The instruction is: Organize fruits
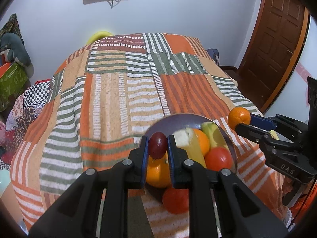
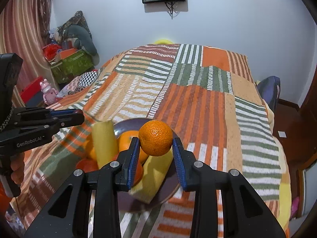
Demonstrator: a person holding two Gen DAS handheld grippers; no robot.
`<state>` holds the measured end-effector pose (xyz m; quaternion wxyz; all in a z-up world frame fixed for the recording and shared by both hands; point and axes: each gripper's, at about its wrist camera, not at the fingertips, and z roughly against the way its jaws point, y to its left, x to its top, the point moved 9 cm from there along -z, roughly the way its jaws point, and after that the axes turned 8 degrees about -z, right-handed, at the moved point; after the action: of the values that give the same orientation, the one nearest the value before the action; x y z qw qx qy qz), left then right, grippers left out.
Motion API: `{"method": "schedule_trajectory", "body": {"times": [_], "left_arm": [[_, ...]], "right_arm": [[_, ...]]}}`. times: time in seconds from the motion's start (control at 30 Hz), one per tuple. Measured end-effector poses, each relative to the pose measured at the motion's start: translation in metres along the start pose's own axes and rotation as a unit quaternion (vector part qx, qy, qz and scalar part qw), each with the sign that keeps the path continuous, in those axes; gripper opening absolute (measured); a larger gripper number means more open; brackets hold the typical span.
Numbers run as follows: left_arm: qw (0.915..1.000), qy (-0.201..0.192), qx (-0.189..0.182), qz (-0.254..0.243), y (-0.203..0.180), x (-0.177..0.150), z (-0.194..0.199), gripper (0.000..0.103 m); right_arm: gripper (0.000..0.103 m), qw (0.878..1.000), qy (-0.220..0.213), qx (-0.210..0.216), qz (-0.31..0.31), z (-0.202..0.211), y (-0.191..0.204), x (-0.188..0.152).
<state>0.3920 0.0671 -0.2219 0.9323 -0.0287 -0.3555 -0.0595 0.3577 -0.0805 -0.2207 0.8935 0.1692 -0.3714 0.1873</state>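
Wrist views facing forward, close above shared bowl (image 1: pixel 178 119)

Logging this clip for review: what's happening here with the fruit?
A person holds two grippers above a dark bowl of fruit on a striped bedspread. The left gripper is shut on a dark red plum; the right gripper has a small orange between its fingers. Bananas, oranges and red fruit remain in the bowl.

Glossy plum (image 1: pixel 157 145), dimpled mandarin (image 2: pixel 155 138), woven bedspread (image 1: pixel 122 91)
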Motion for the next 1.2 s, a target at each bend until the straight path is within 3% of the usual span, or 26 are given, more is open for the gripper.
{"method": "schedule_trajectory", "body": {"times": [0.5, 0.83, 1.0, 1.2], "left_arm": [[0.9994, 0.031, -0.008, 0.011, 0.014, 0.003, -0.058, 0.018], [0.9993, 0.031, -0.017, 0.014, 0.014, 0.004, -0.059, 0.018], [0.9991, 0.033, -0.02, 0.018, 0.015, 0.004, -0.056, 0.033], [0.9996, 0.026, -0.011, 0.006, 0.01, 0.003, -0.036, 0.033]], "right_arm": [[0.031, 0.999, 0.047, 0.002, 0.0, -0.052, -0.004, 0.002], [0.032, 0.998, 0.06, 0.006, 0.013, -0.063, 0.0, 0.002], [0.032, 0.998, 0.058, 0.003, 0.02, -0.059, 0.003, 0.001], [0.032, 0.999, 0.045, 0.005, 0.014, -0.041, 0.005, 0.004]]}}
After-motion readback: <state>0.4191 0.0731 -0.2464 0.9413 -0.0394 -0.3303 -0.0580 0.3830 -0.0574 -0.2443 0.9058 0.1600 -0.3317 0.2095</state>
